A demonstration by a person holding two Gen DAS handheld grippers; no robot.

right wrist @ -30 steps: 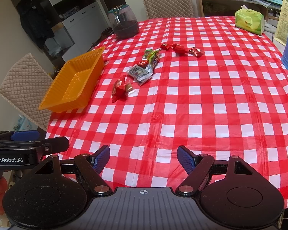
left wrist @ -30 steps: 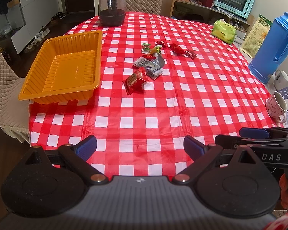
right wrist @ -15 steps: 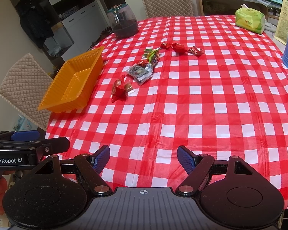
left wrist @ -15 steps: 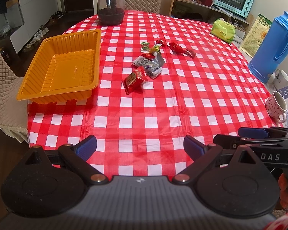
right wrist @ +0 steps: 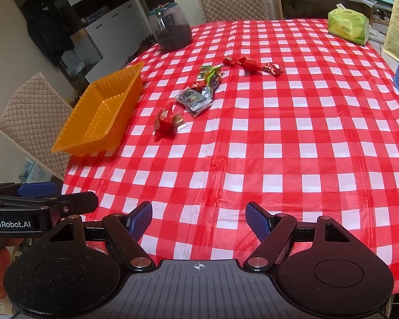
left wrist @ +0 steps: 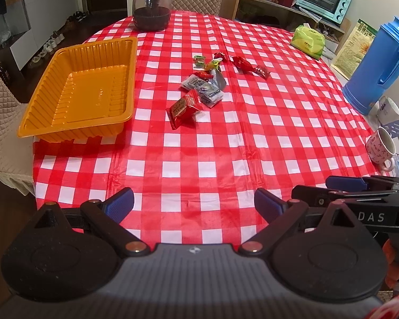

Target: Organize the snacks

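Change against the earlier frames: slight only. In both wrist views the table contents sit a little lower and nearer; no item on the cloth has shifted relative to the others.

Left gripper (left wrist: pixel 194 202): bottom of the left wrist view, jaws spread wide, holding nothing, over the near edge of the checked tablecloth (left wrist: pixel 226 138).

Right gripper (right wrist: pixel 198 219): bottom of the right wrist view, likewise wide apart and holding nothing.

Orange tray (left wrist: pixel 40 130): left of frame, on the cloth at the table's left edge; ribbed walls, nothing inside.

Snacks: loose group at upper centre, just right of the tray and apart from it. Nearest is a red packet (left wrist: pixel 184 107); behind it grey-silver packets (left wrist: pixel 202 88); farther back small green sweets (left wrist: pixel 199 60) and red wrapped sweets (left wrist: pixel 248 66).

Dark jar (left wrist: pixel 151 6): top centre, lidded, dark contents in its lower part.

Right side: green tissue pack (left wrist: pixel 308 41), blue flask (left wrist: pixel 377 63), two mugs (left wrist: pixel 381 147).
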